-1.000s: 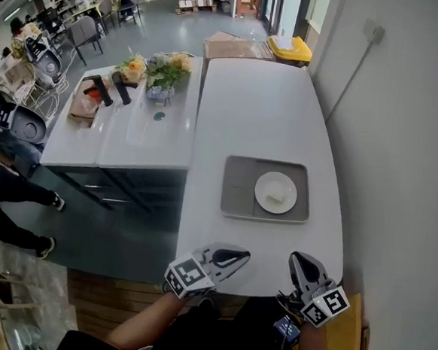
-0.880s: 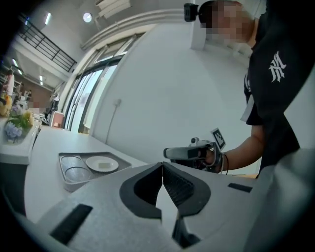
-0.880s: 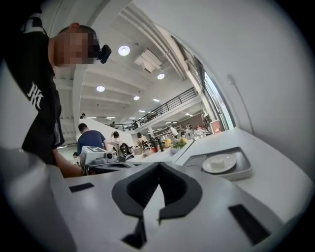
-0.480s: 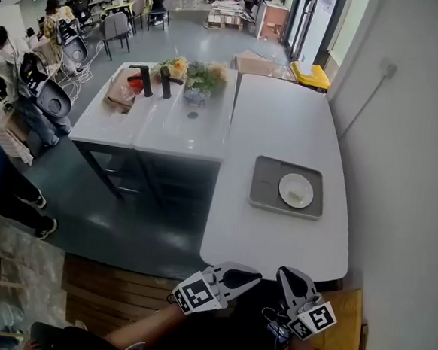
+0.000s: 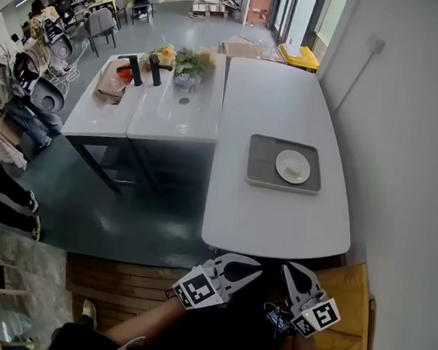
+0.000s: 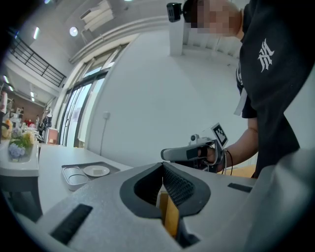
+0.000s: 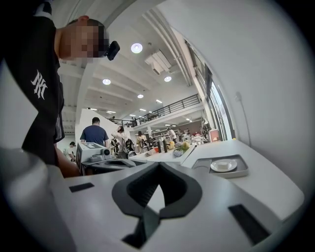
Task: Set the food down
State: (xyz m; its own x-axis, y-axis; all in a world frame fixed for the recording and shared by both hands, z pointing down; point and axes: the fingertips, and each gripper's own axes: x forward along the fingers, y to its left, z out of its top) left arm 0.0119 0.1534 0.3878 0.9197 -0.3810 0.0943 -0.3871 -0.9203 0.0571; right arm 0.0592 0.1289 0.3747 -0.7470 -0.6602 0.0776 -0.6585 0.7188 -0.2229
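A pale piece of food lies on a white plate in a grey tray on the long white table. The same plate and tray show in the right gripper view, and small at the left of the left gripper view, plate. My left gripper and right gripper are both shut and empty, held side by side below the table's near edge, close to my body and well short of the tray.
A second white table to the left carries flowers, dark bottles and a board. A yellow bin stands at the far end. People and chairs fill the left side. A wall runs along the right.
The view has pulled back: the table and tray now sit farther from me. Both grippers have dropped lower in the picture, below the table edge, and stayed shut.
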